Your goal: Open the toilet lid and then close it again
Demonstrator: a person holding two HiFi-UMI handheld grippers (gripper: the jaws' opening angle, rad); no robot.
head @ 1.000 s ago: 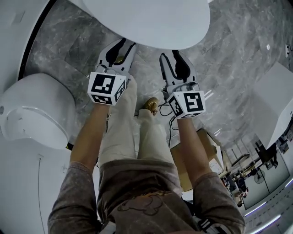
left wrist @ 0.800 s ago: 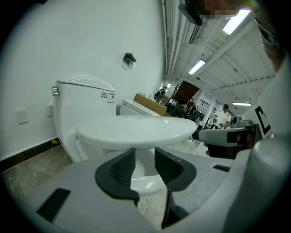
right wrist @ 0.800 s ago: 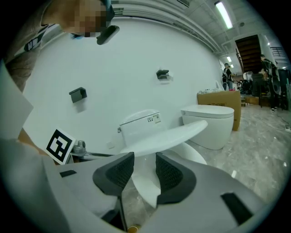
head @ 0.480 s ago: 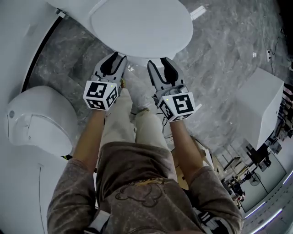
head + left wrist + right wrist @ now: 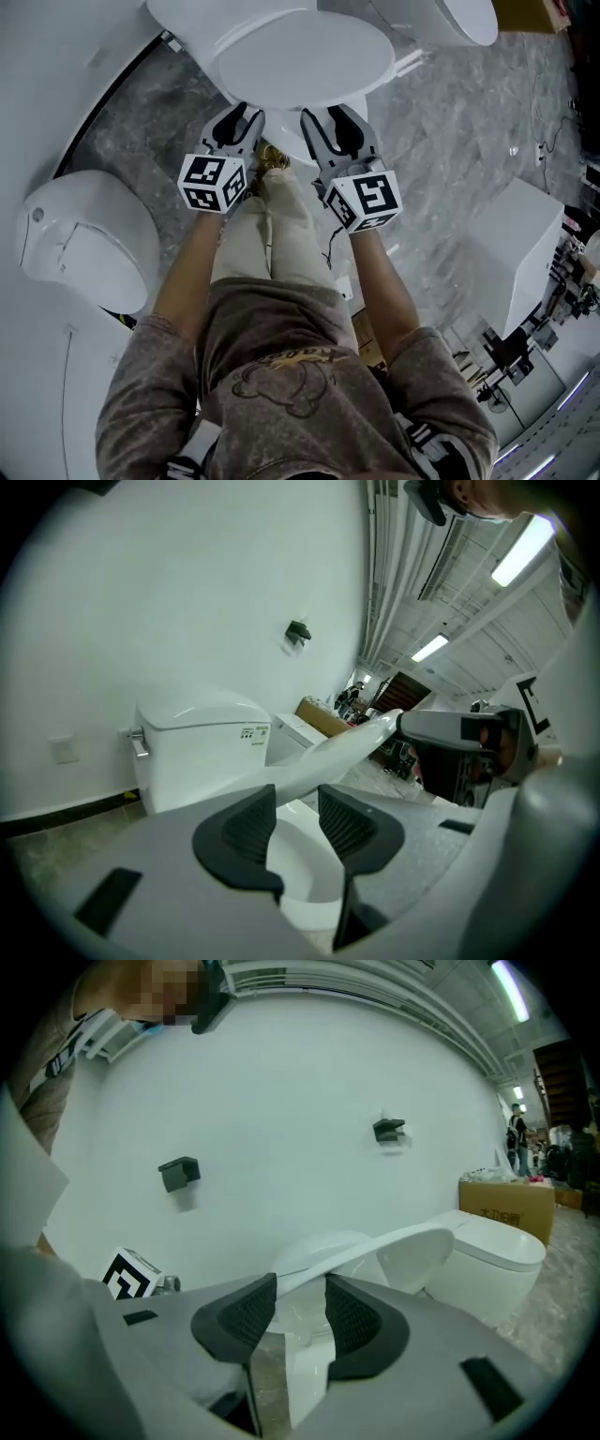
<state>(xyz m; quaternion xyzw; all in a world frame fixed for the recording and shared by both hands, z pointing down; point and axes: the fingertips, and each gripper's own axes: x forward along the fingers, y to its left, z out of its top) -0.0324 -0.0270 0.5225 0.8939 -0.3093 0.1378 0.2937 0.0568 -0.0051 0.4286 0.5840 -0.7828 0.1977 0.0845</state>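
Left tongs (image 5: 239, 114) and right tongs (image 5: 329, 116), both spread, sit under the tilted lid's (image 5: 300, 52) front rim. The left tongs have just narrowed slightly, pinching nothing.

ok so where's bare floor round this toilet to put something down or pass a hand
Free: grey floor between the toilet and the white box on the right; a strip between it and the neighbouring toilet on the left. Crowded: straight in front of it, where the person's legs stand.
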